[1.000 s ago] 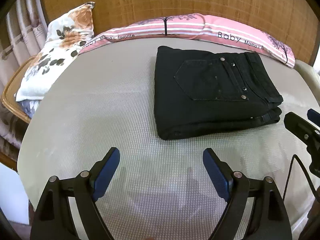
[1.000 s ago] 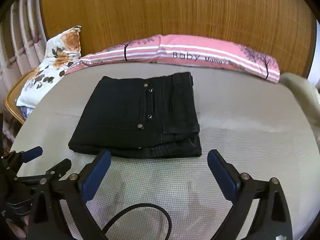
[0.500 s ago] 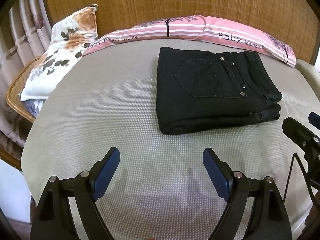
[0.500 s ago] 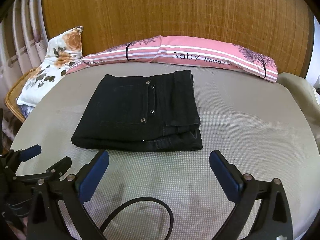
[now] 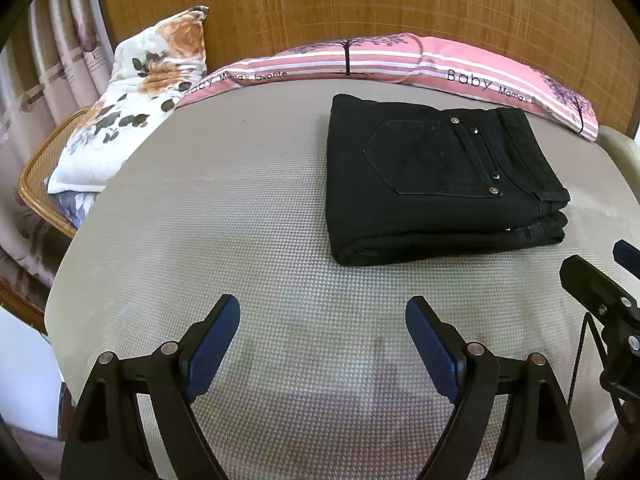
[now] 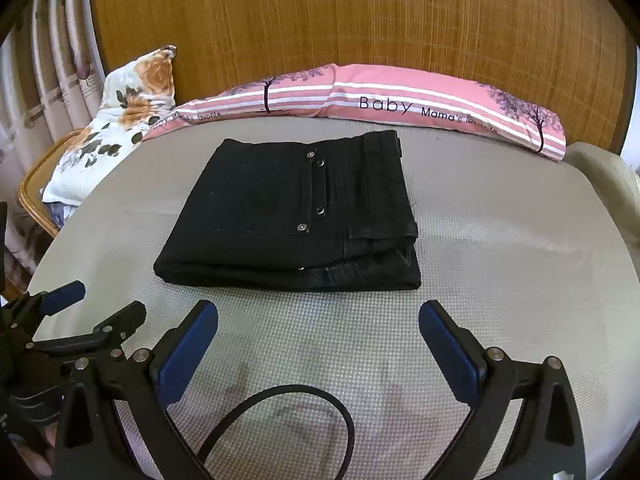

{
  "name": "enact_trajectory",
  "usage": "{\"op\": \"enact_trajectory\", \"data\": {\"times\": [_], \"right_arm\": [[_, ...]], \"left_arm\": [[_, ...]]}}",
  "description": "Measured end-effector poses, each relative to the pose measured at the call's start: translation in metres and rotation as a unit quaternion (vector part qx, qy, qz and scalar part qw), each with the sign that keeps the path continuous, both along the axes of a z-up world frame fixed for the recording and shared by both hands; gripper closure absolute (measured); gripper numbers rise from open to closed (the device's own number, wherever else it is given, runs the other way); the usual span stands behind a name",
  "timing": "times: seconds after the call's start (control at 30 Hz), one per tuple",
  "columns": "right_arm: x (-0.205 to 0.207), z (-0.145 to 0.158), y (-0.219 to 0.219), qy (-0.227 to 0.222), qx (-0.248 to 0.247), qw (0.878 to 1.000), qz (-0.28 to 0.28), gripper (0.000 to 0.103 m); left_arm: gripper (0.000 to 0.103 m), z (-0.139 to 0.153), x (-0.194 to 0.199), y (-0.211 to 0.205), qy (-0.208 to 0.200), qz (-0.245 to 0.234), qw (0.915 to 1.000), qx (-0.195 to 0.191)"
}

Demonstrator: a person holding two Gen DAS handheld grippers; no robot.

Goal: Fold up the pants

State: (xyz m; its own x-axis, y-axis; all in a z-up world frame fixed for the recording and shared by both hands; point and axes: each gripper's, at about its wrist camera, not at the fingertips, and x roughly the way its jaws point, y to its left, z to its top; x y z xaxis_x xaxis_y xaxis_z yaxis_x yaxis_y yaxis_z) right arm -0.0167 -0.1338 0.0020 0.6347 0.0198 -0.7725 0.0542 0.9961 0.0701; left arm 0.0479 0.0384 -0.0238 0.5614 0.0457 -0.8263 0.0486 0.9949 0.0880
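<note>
Left wrist view: both claws spread and empty, pants already folded

Left wrist camera looks along the left gripper (image 5: 322,312), whose two blue-padded fingers (image 5: 212,340) stand wide apart with nothing between them, hovering over bare grey mattress (image 5: 200,208). Beyond them, well apart from the fingertips and toward the right, lie the black pants (image 5: 436,180), folded into a compact rectangle with a back pocket and its metal rivets facing up. At the right edge of this view the right gripper (image 6: 318,320) pokes in; its own camera shows its fingers equally spread and empty, with a black cable (image 6: 280,420) looping just in front of the lens.

Compared with a second ago, the pants sit slightly farther from both cameras and more mattress shows in front of them. Both grippers have drawn back a little, and the bundle itself has not shifted or loosened.

That retreat, with the garment lying flat, square and untouched, suggests the folding is finished and the hands are withdrawing.

Behind the pants, a pink striped bolster (image 5: 460,68) runs along a woven wooden headboard (image 5: 360,0). A floral pillow (image 5: 132,92) leans at the left.
</note>
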Motion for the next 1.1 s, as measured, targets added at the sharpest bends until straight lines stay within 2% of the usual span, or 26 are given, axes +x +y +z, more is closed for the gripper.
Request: {"op": "enact_trajectory", "data": {"times": [1.1], "right_arm": [[0.0014, -0.0059, -0.0052, 0.012, 0.003, 1.000, -0.007, 0.003]], "left_arm": [[0.018, -0.0006, -0.0030, -0.0044, -0.002, -0.003, 0.9999, 0.010]]}}
